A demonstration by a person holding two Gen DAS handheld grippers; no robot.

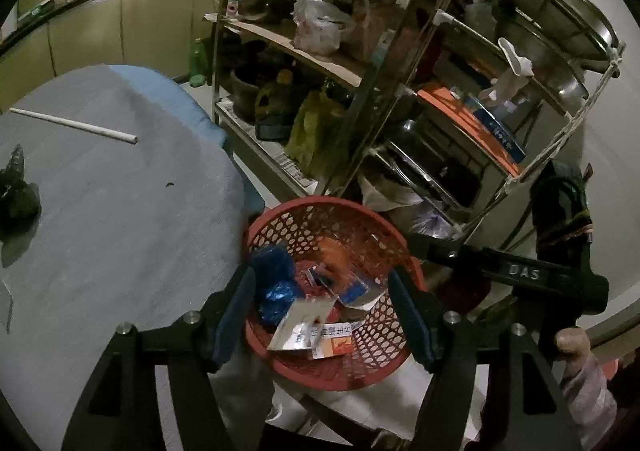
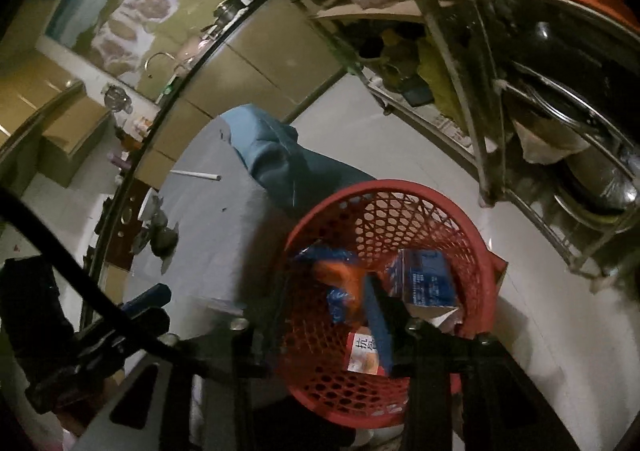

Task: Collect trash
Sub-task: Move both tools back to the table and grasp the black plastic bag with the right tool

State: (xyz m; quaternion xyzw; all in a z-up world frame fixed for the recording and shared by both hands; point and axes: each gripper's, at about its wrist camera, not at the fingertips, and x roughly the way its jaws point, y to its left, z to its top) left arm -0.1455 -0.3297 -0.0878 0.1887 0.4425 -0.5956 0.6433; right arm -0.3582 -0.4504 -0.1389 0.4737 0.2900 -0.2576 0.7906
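A round red plastic mesh basket [image 1: 332,291] stands on the pale floor just right of the table [image 1: 100,211], which is round and draped in a grey, finely ribbed cloth. The left gripper [image 1: 322,311] hangs over the basket, its two blue-padded fingers spread wide apart and holding nothing. Inside the basket lie a crumpled blue plastic bag [image 1: 276,283], a silvery foil packet [image 1: 298,327], an orange printed carton [image 1: 336,343] and a blue box [image 2: 430,279].

The right gripper [image 2: 320,315] reaches into the basket from the near side; one blue finger [image 2: 378,323] shows inside it, the other is lost in shadow, so I cannot tell how the fingers stand.

On the table remain one white stick [image 1: 74,126] at the far left and one dark crumpled wrapper [image 1: 16,191] near the left edge. Behind the basket rises a cluttered metal shelf rack [image 1: 360,91] of pots and bags.
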